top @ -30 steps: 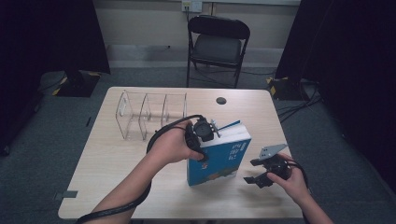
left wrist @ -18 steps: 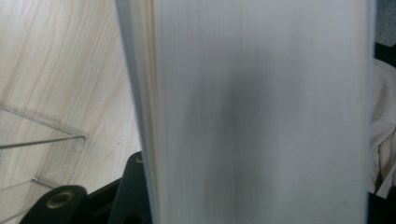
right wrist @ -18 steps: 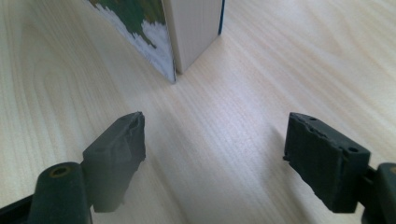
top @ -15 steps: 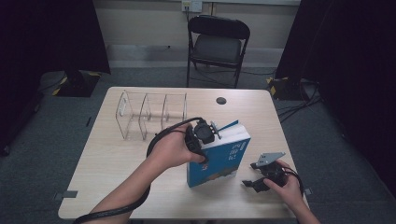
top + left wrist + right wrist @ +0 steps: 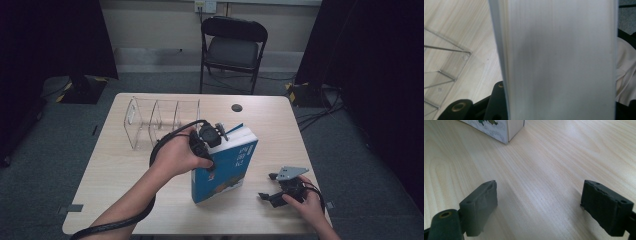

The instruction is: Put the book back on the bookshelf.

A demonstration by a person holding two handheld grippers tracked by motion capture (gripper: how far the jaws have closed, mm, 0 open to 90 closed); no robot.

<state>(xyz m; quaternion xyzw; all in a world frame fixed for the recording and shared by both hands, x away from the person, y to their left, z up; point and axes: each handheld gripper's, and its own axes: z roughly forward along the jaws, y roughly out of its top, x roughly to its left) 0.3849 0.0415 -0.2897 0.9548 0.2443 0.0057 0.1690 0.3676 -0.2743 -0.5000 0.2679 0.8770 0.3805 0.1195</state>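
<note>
Nearest, the right gripper (image 5: 270, 196) rests wide open and empty on the table (image 5: 115, 170), while the left gripper (image 5: 212, 137) clamps the upright blue book (image 5: 225, 167), which I judge must next swing toward the clear rack (image 5: 160, 117) beyond.

Book (image 5: 561, 60): white page edges, upright, very close to the lens, spanning top to bottom
Jaw: black, at the bottom left, pressed against the pages
Table (image 5: 481, 67): pale wood, left of the book
Clear rack (image 5: 441, 62): wire-like edges at far left
Cloth (image 5: 625, 72): pale, at right
</note>
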